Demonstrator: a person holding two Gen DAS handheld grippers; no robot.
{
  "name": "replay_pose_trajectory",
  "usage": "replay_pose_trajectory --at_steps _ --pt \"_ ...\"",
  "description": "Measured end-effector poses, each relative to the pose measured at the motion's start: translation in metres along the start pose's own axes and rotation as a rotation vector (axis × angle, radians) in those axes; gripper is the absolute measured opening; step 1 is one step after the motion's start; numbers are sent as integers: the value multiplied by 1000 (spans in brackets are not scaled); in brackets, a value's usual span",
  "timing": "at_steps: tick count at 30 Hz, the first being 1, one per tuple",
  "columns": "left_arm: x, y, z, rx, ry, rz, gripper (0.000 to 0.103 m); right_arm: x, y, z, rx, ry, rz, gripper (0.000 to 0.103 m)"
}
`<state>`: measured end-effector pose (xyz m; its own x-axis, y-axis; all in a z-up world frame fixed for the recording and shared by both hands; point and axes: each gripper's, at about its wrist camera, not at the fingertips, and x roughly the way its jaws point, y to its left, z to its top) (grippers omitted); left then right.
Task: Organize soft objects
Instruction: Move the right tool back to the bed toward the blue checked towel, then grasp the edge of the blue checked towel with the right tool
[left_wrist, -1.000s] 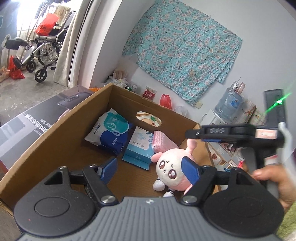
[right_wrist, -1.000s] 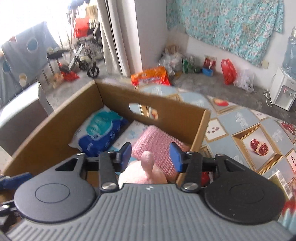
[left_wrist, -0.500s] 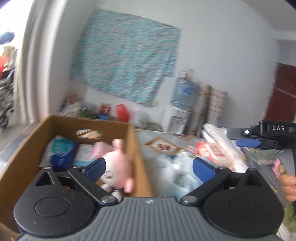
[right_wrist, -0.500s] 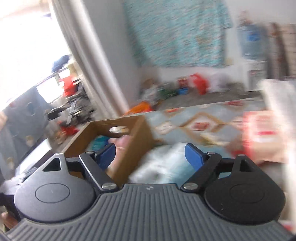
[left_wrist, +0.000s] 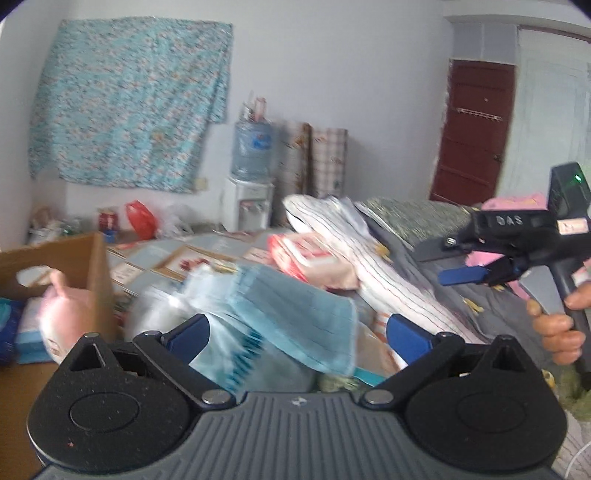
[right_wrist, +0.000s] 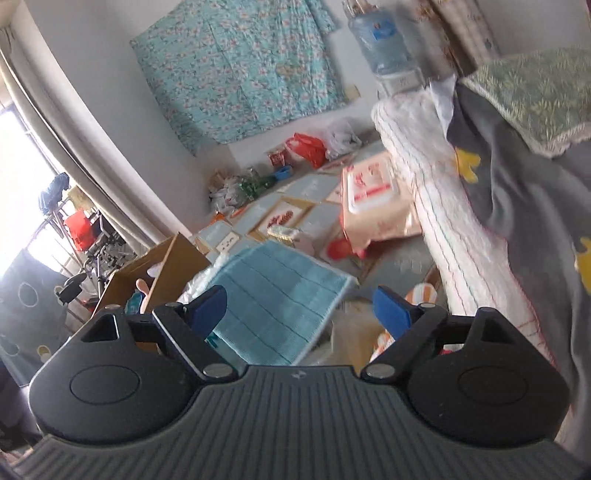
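My left gripper (left_wrist: 299, 334) is open wide over a folded light-blue cloth (left_wrist: 295, 306) that lies on a clear plastic bag on the floor. At the left edge the cardboard box (left_wrist: 85, 258) holds the pink plush (left_wrist: 62, 314) beside blue and white packs. My right gripper (right_wrist: 299, 308) hangs above the same blue cloth (right_wrist: 280, 302); its jaws are opening and nothing is pressed between them. In the left wrist view the right gripper (left_wrist: 458, 276) shows at far right, held by a hand (left_wrist: 557, 328). A red-and-white pack (right_wrist: 369, 188) lies further off.
A striped white quilt (left_wrist: 373, 258) and a grey blanket (right_wrist: 517, 184) hang off a bed on the right. A water dispenser (left_wrist: 251, 177) and bags (left_wrist: 140, 218) stand by the far wall. Patterned floor mats (right_wrist: 280, 218) lie between the box (right_wrist: 166, 269) and the bed.
Both grippers let go of the pink plush, which stays in the box. They swung right, away from the box, to above the blue cloth, and their jaws spread wider.
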<state>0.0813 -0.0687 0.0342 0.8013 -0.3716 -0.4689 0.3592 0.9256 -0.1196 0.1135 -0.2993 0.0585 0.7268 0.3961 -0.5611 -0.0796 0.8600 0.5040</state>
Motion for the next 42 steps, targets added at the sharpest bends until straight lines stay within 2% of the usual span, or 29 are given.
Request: replay_pose_trajectory --at_steps 3,8,10,15,22,24,27,28,29,32,39,41,42 --pt "18 -6 -12 -39 31 -14 98 15 -1 -3 -11 37 12 87" --pt "43 -3 -21 -100 80 -23 73 49 8 9 -72 85 50 87" --pt "53 2 -22 -141 95 -17 68 64 10 17 -90 97 73 87" --pt "68 15 -17 -224 86 4 65 103 6 37 -76 160 156 86" --pt "89 26 -8 -267 65 69 65 154 -1 51 -47 216 185 87" --pt "96 27 -8 -275 64 88 60 167 -3 53 -35 227 195 87" --pt "101 28 -7 -280 63 109 44 181 -7 54 -23 244 199 87" --pt "101 29 -6 -276 59 114 33 185 -7 53 -19 250 202 87" --pt "102 30 -6 -269 55 121 22 187 -8 53 -16 253 205 87" --pt "100 34 -5 -265 44 126 12 189 -11 53 -8 248 208 87" --pt "71 44 -1 -280 16 130 10 158 -3 51 -6 153 248 84" --pt "60 50 1 -291 9 134 10 148 4 48 -23 133 263 78" --pt "54 54 1 -297 5 140 9 145 8 46 -33 126 269 71"
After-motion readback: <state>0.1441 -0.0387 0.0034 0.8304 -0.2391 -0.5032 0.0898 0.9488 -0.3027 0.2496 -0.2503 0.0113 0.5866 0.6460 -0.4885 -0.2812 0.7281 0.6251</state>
